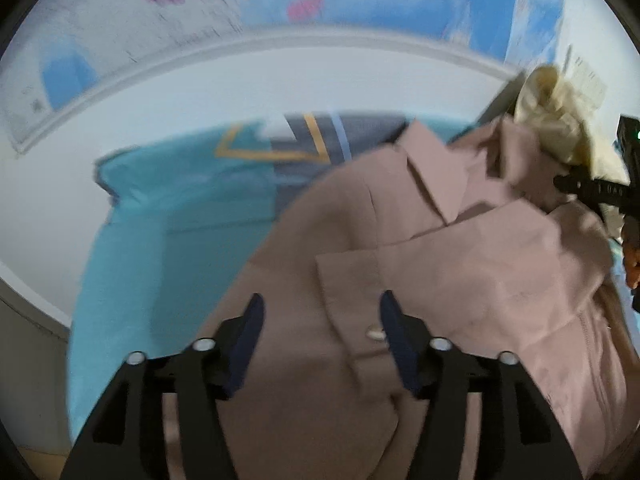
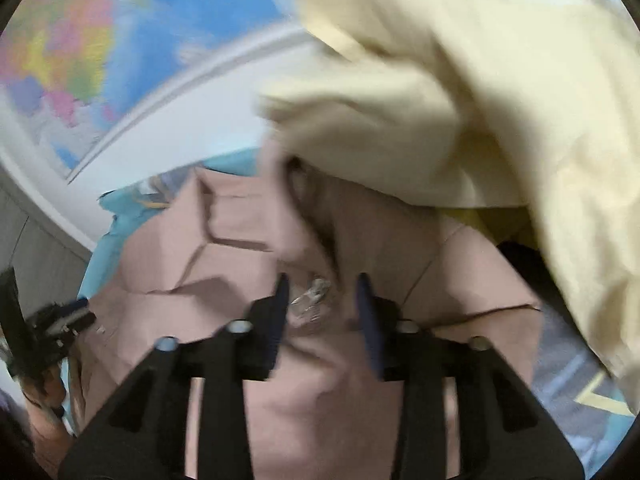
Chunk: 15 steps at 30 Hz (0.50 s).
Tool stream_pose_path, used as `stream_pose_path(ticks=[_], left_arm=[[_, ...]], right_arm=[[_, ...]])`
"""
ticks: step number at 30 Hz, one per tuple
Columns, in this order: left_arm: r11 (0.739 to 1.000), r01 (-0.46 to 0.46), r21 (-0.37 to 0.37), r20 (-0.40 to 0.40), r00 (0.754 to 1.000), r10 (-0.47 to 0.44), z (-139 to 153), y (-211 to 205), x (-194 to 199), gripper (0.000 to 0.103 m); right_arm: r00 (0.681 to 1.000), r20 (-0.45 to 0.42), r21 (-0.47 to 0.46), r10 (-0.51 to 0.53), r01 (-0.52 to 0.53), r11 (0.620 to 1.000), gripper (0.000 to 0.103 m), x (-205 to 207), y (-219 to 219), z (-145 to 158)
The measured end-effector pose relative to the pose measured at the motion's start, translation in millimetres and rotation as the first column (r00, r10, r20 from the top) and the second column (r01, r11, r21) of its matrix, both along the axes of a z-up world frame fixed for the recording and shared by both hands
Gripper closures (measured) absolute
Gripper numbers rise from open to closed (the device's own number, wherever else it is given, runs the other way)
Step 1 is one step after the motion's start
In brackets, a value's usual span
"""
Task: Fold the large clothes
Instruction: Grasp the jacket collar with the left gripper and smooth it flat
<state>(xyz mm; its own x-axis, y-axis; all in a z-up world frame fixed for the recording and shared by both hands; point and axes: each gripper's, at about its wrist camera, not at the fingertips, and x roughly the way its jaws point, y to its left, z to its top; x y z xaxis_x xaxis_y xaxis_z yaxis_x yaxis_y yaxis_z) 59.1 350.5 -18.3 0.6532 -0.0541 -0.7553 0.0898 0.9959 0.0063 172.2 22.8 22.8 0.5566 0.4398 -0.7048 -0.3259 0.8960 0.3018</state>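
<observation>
Two garments lie on one turquoise bedsheet [image 1: 132,240]: one dusty-pink coat [image 1: 460,264] with one pale button [image 1: 375,334] and one cream garment [image 2: 460,92], below one wall map [image 2: 80,40].

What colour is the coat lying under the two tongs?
The coat is dusty pink; the left wrist view shows it best.

White wall [image 1: 168,92] — colourful framed map [image 2: 68,40] above turquoise bedding [image 1: 168,216].
</observation>
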Motion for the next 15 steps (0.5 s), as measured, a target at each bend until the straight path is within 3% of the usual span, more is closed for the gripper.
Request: stream_pose_path(ticks=[2, 4, 8, 10, 11, 13, 15], left_arm=[[1.0, -0.006, 0.0, 0.04, 0.999, 0.006, 13, 12, -22, 0.041], [1.0, -0.009, 0.016, 0.054, 0.999, 0.008, 19, 19, -42, 0.038], [0.998, -0.003, 0.07, 0.035, 0.999, 0.0, 10, 20, -73, 0.034], [0.995, -0.009, 0.095, 0.019, 1.0, 0.007, 3, 21, -82, 0.034], [0.995, -0.019, 0.093, 0.016, 1.0, 0.018, 0, 24, -88, 0.034], [0.997, -0.053, 0.055, 0.016, 0.999, 0.052, -2, 36, -92, 0.034], [0.997, -0.077, 0.003, 0.019, 0.997, 0.077, -1, 47, -95, 0.034]], right_arm=[[0.995, 0.035, -0.005, 0.097, -0.096, 0.995, 0.058, -24, 18, 8], [0.981, 0.027, -0.003, 0.194, -0.194, 0.981, 0.047, -42, 38, 7], [0.912, 0.002, 0.026, 0.409, -0.409, 0.912, 0.046, -82, 87, 0], [0.835, -0.009, 0.067, 0.551, -0.549, 0.833, 0.043, -107, 120, 1], [0.781, -0.008, 0.106, 0.625, -0.621, 0.777, 0.041, -124, 141, 0], [0.686, -0.032, 0.189, 0.727, -0.71, 0.678, 0.038, -145, 175, -5], [0.594, -0.053, 0.199, 0.802, -0.781, 0.592, 0.037, -169, 214, -13]])
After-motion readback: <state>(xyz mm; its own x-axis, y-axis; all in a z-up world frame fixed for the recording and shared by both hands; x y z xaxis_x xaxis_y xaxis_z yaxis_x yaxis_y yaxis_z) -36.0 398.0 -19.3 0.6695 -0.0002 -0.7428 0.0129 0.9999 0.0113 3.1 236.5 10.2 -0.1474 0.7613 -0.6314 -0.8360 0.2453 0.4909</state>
